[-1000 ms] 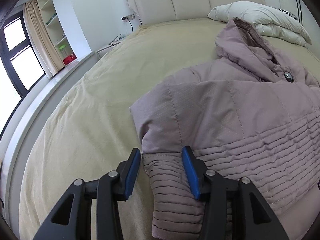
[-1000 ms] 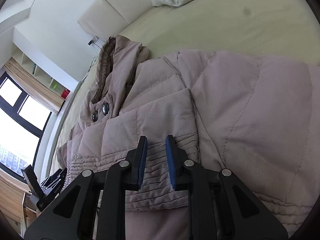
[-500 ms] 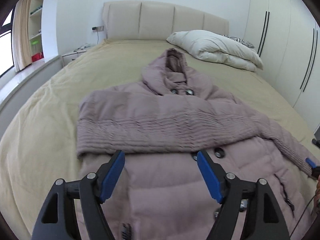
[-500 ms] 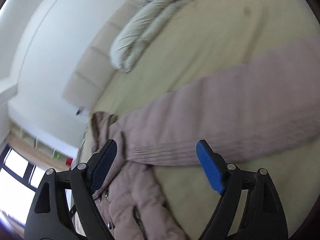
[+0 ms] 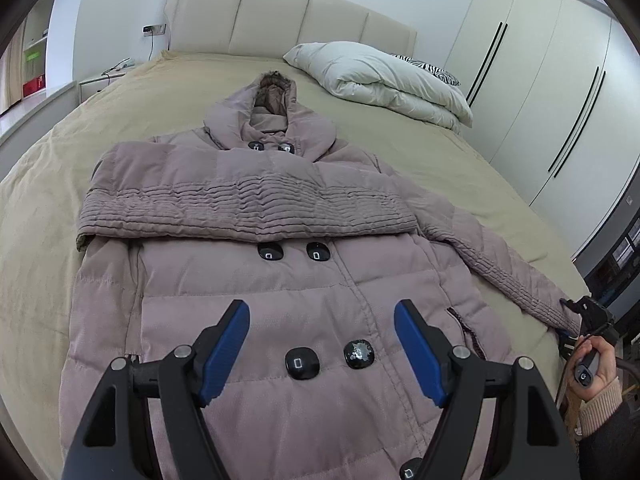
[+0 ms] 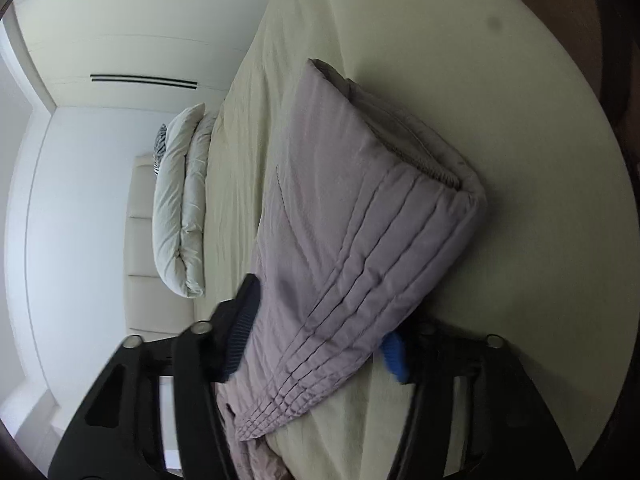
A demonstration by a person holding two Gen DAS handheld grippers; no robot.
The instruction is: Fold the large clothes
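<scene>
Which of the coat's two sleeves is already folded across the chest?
The left sleeve: it lies flat across the coat above the middle buttons. The right sleeve stretches out sideways, its cuff between the right tongs.

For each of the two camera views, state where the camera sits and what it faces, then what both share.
Left wrist: rides the left tongs, open over the coat, facing the headboard; a hand shows at right.
Right wrist: rides the right tongs, rolled sideways, jaws just closing around the outstretched sleeve.
Shared: coat, bed, duvet, wardrobe.
</scene>
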